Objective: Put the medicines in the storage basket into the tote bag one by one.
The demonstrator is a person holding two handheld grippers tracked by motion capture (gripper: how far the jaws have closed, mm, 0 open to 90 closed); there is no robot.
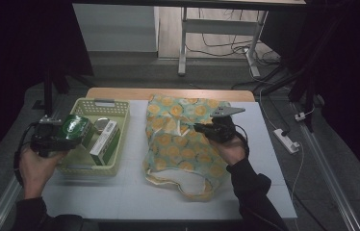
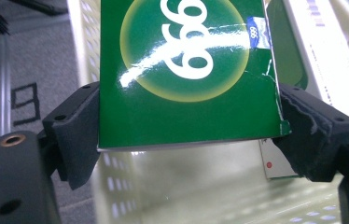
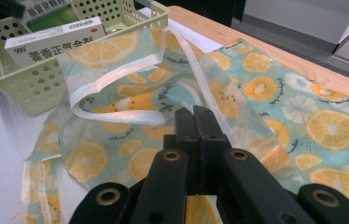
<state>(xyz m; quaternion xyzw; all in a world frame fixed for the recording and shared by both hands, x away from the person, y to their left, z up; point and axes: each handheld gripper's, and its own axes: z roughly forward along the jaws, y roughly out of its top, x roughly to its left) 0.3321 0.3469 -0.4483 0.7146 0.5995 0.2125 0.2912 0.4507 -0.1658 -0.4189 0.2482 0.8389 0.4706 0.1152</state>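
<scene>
A dim room with cables on the floor beyond a white-topped table (image 1: 135,192) with a wooden far edge; on it, at 9 o'clock, a pale yellow perforated basket (image 1: 120,103), and at the centre a fruit-print fabric bag (image 1: 178,139). My left tongs (image 1: 61,136) grip a green box (image 1: 75,126), the pads pressing its two side faces with the jaws spread wide; the box hangs at the basket's 9 o'clock rim, partly over the inside. My right tongs (image 1: 203,128) are fully closed and appear to pinch the bag's fabric at its 3 o'clock side, though the contact is not clear. Judged progress: early, with one box lifted, a white-and-green box (image 1: 105,138) and a round tin (image 1: 102,124) yet in the basket, and nothing visibly inside the bag. Legible writing: "999" in white on the green box (image 2: 186,70); a small "999" and Chinese characters on the white-and-green box (image 3: 56,39); cursive script on the bag (image 3: 256,88), too small to read.
</scene>
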